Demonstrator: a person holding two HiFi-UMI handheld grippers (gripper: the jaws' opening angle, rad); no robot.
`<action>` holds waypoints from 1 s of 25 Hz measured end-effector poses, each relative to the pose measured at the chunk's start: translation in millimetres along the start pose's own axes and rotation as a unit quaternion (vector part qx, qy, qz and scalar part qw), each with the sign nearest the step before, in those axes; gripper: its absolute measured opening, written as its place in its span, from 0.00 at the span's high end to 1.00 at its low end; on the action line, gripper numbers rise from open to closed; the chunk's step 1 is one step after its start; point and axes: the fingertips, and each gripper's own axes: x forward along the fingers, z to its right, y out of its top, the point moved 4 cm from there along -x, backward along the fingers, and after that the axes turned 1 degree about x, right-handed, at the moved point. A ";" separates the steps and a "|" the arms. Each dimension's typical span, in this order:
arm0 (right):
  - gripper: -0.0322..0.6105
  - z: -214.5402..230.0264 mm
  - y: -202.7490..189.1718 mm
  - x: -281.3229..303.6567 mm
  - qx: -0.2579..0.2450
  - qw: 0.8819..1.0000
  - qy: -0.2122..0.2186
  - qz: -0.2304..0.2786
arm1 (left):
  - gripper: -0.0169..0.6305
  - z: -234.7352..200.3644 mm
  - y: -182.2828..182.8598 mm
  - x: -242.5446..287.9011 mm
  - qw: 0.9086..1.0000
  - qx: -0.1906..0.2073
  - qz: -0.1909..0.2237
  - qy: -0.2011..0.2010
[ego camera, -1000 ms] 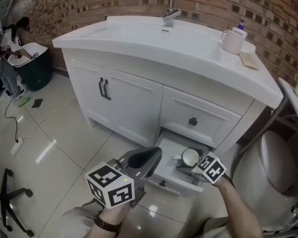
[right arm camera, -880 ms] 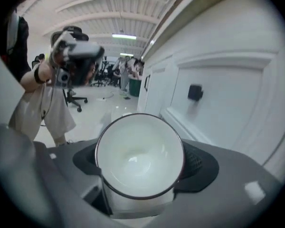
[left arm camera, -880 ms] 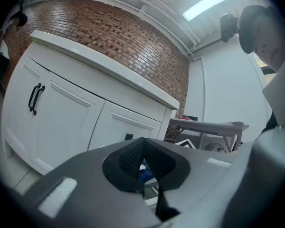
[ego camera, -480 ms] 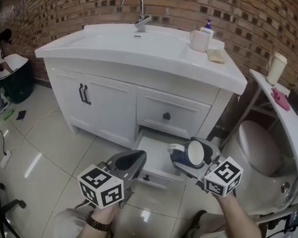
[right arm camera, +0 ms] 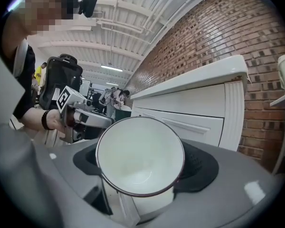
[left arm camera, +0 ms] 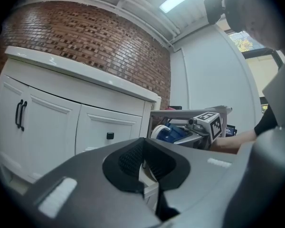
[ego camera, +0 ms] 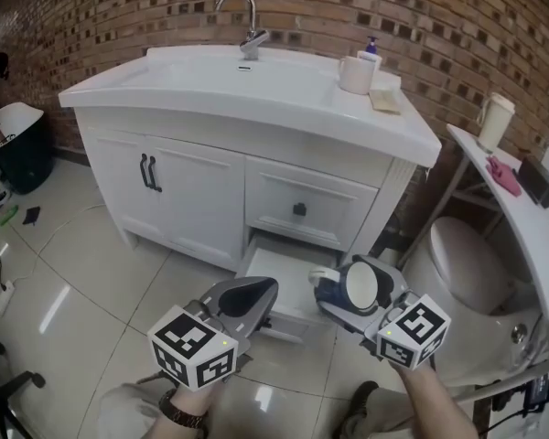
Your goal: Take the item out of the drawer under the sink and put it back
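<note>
right tool point(ego camera: 352, 287) clamps blue, white-lined mug point(right arm camera: 140, 156) by its walls, three o'clock of open white drawer point(ego camera: 276, 274); likely light, rigid, slick. left tool point(left arm camera: 143, 164) closed, empty.

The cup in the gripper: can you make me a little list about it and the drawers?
cup: white inside, blue outside, out of the drawer, held in the air
held by: right gripper, one jaw on each side of the cup
left gripper: shut, nothing in it
bottom drawer: pulled open
top drawer: closed
</note>
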 end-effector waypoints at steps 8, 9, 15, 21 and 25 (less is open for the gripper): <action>0.30 4.8 -12.4 11.6 0.006 0.999 -0.008 -0.032 | 0.95 -7.7 -2.9 -4.4 1.000 -0.013 -0.009 0.015; 0.30 9.9 -20.0 20.1 0.011 0.999 -0.010 -0.049 | 0.95 -9.7 -2.7 -4.7 1.000 -0.016 -0.008 0.017; 0.30 38.2 -105.1 100.2 0.040 0.976 -0.002 -0.215 | 0.95 -19.3 -1.8 -6.1 0.999 -0.028 -0.011 0.024; 0.30 51.3 -163.1 155.6 0.001 0.946 0.017 -0.325 | 0.95 -48.7 10.4 -24.4 0.996 -0.055 0.011 0.062; 0.30 56.4 -189.1 184.6 0.003 0.943 0.049 -0.329 | 0.95 -67.0 17.5 -34.2 0.993 -0.074 0.030 0.085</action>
